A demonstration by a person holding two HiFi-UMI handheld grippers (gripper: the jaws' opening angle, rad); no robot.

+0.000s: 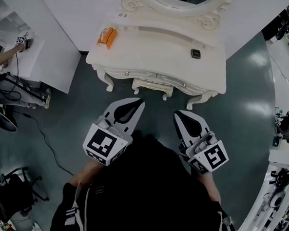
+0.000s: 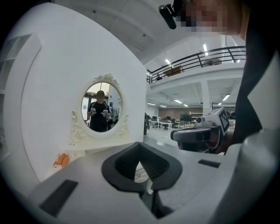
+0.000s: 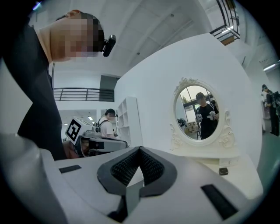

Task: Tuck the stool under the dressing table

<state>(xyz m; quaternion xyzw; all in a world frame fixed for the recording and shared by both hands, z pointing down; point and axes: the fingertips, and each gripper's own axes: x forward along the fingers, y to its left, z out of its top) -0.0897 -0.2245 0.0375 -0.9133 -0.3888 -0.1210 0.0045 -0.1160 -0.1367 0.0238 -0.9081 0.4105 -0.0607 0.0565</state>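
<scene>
Orange packet [image 1: 107, 37], dark gadget [image 1: 195, 53] (well apart)

1. Even overhead light is filling the head view, and the white dressing table [image 1: 158, 55] is looking bright, nearly washed out.
2. The dark floor [image 1: 76, 118] is catching soft glare patches at upper right.
3. The person's black clothing [image 1: 144, 195] is sinking into featureless shadow.
4. Both gripper views are bending strongly toward vignetted corners.
5. Ceiling strip lights [image 2: 205, 47] are glowing, while the nearest surfaces are looking soft.
</scene>
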